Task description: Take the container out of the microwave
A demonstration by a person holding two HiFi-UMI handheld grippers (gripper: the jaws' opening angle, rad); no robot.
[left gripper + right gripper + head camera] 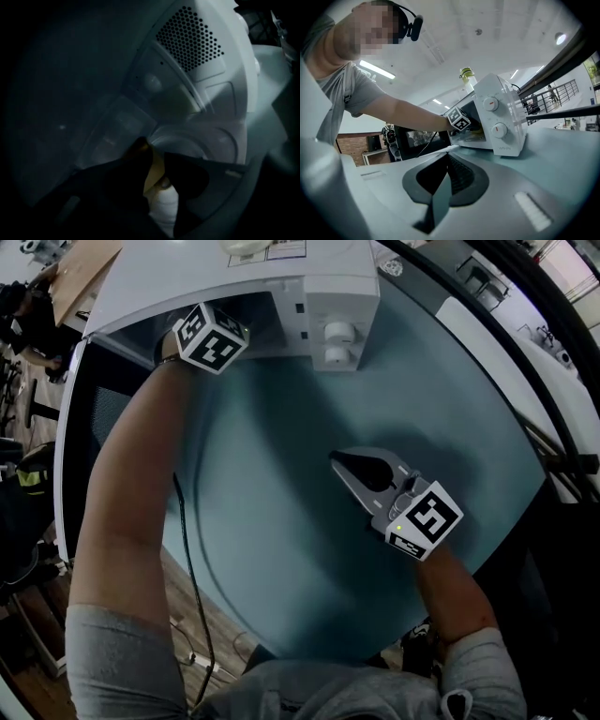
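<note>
Status: early, no grab made yet.

- Microwave (187, 282) is on the worktop (281, 521). Its door (412, 140) is swung open on its left side.
- Left tongs (154, 151) are reached into the microwave cavity. In the head view only the marker cube and forearm show at the opening.
- In the left gripper view the jaws stand apart with a narrow gap and clamp nothing.
- Container (115, 129) is a clear plastic box, low inside the microwave, just ahead and to the left of the jaw tips.
- The left jaw tip overlaps the container's near corner in that view. I can't tell whether it touches.
- Something yellowish shows in the gap between the jaws. It's too dark to say what it is.
- Right tongs (342, 465) hover over the worktop in front of the microwave, well apart from it. Jaws are together and empty, pointing roughly toward it.

Done, as far as I can see: door open, left tongs in at the container.

Left to do, my read:
- Get the jaws around a wall or rim of the container and close on it.
- Lift it and draw it out through the microwave opening.
- Set it on the worktop in front of the microwave.

Likely snags: the clear wall looks thin and may flex or slip, and the dark cavity makes it hard to line up the jaws.
</note>
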